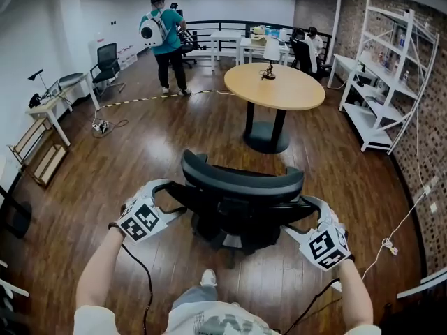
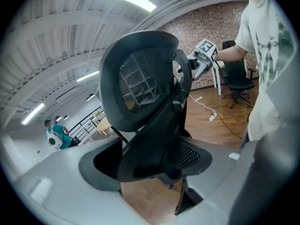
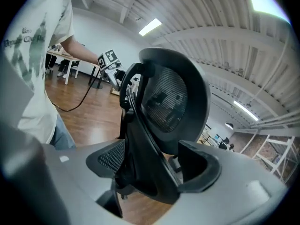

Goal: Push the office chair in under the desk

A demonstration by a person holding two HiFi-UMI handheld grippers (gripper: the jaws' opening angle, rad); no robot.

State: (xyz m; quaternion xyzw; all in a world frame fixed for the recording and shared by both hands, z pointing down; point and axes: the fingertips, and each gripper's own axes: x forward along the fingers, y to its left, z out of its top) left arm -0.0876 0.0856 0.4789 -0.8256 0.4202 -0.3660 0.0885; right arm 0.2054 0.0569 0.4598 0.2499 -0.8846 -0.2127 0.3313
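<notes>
The left gripper [image 1: 170, 195] and right gripper [image 1: 307, 216] each clamp the back of the office chair [image 1: 241, 183]; its base is mostly hidden.

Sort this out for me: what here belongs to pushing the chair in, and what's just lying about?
For the job: office chair, gripped at its back by left claw and right claw; round table ahead, probably the desk.
Just about: white shelf, lamp, spare chair, person in teal.

Wooden floor [image 1: 174, 135] under office chair [image 1: 241, 187]
</notes>
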